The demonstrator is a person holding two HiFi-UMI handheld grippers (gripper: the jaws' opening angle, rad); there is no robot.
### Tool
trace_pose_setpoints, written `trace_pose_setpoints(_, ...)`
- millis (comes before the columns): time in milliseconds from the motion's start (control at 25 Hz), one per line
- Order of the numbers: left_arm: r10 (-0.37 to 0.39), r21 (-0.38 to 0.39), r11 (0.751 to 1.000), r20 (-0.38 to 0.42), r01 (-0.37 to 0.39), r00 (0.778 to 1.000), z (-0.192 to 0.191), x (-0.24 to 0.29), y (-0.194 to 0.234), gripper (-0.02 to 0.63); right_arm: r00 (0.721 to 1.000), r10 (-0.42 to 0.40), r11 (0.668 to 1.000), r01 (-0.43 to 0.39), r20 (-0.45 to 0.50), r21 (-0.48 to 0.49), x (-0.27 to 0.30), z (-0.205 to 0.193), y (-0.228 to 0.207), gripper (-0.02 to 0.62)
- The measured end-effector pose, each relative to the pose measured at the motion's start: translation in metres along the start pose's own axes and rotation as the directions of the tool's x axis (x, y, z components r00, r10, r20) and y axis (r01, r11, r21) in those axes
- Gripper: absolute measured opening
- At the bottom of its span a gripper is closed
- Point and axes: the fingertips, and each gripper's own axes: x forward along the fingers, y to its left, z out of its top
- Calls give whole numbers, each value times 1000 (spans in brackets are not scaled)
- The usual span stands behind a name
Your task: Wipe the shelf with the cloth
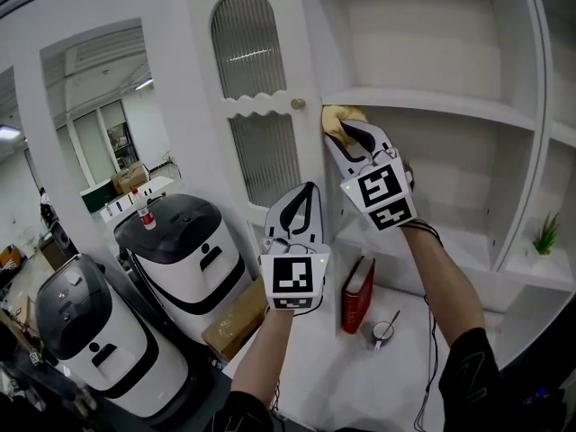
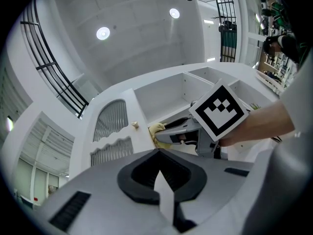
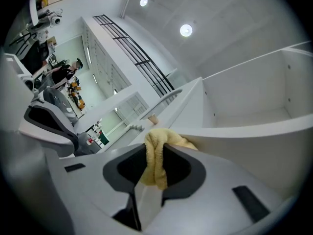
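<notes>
Yellow cloth (image 1: 340, 117) at left end of shelf (image 1: 432, 104), on its front edge.
Right gripper (image 1: 346, 131) jaws clenched on cloth; left gripper (image 1: 309, 192) jaws closed on nothing, lower, near cabinet door (image 1: 256, 106). Lower compartment: red book (image 1: 357, 293), small plant (image 1: 545, 235).

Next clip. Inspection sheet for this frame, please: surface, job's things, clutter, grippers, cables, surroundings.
Surface: white shelf, open cabinet's upper board.
Job's things: yellow cloth at the shelf's left front edge.
Clutter: red book and small round object on the lower ledge; small plant at right.
Grippers: right gripper shut on the cloth; left gripper shut, empty, below the shelf.
Cables: black cable along the right forearm.
Surroundings: cabinet door with knob; two white round machines; cardboard box.
</notes>
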Motion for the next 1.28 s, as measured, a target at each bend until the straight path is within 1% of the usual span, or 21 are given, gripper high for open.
trace_pose_setpoints(280, 6, 0, 1000, -11, -6, 1000, -3, -2, -2, -5, 999, -43, 995, 42, -16, -90, -7, 2, 4, 100)
trace_pose_setpoints(480, 13, -6, 1000, -16, -13, 1000, -5, -3, -2, -3, 999, -47, 986, 45, -12, -158, -10, 3, 11, 100)
trace_pose_setpoints(600, 9, -9, 1000, -19, -9, 1000, -6, -3, -5, -3, 999, -44, 983, 42, -8, -180, -12, 3, 14, 100)
trace_pose_setpoints(760, 7, -17, 1000, -22, -7, 1000, -8, -3, -8, -3, 1000, -17, 983, 17, 2, -183, -16, 2, 18, 100)
trace_pose_setpoints(800, 6, -21, 1000, -22, -6, 1000, -8, -3, -8, -3, 1000, 8, 985, -5, 20, -171, -18, 4, 20, 100)
trace_pose_setpoints(880, 2, -32, 999, -20, -3, 1000, -7, -3, -8, -3, 994, 77, 991, -68, 75, -115, -24, 10, 26, 100)
trace_pose_setpoints(960, 1, -43, 999, -16, -2, 1000, -7, -3, -7, -3, 987, 117, 991, -110, 111, -71, -30, 15, 29, 100)
trace_pose_setpoints(1120, -4, -58, 998, -9, 4, 1000, -9, -2, -11, -3, 981, 133, 990, -124, 141, -70, -44, 21, 28, 100)
trace_pose_setpoints(1280, -18, -69, 997, -7, 17, 1000, -11, -1, -17, -3, 981, 118, 991, -108, 151, -76, -56, 22, 23, 100)
